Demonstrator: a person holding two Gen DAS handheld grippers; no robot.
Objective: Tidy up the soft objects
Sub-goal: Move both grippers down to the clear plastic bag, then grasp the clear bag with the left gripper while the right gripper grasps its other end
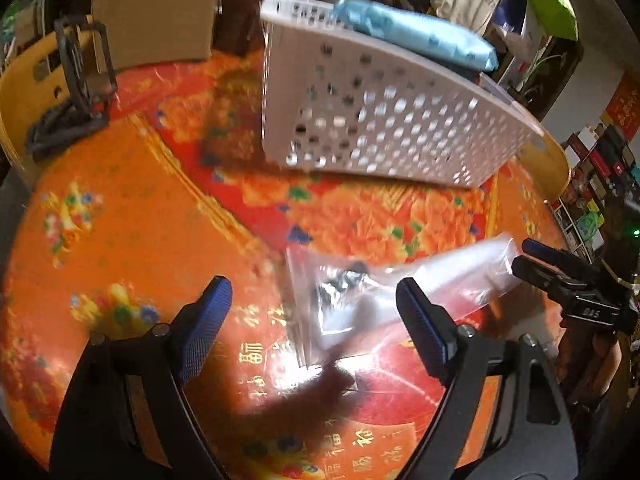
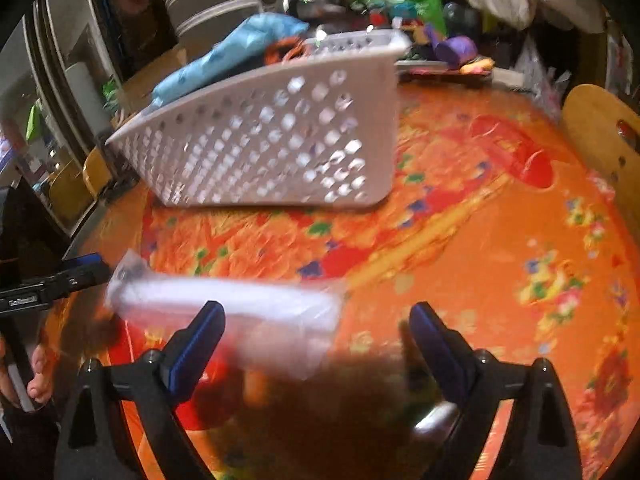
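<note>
I am seeing a blue bundle (image 1: pixel 416 30) lying in the basket (image 1: pixel 372 120) at upper centre; a clear bag (image 1: pixel 384 296) is waiting lower centre; my left gripper (image 1: pixel 316 312) and right gripper (image 2: pixel 316 332) are gaping wide, holding nothing.

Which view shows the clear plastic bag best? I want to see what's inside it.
The left wrist view: the clear plastic bag lies nearly unobstructed on the tablecloth, with something dark visible inside. In the right wrist view the bag is a blurred white smear.
</note>
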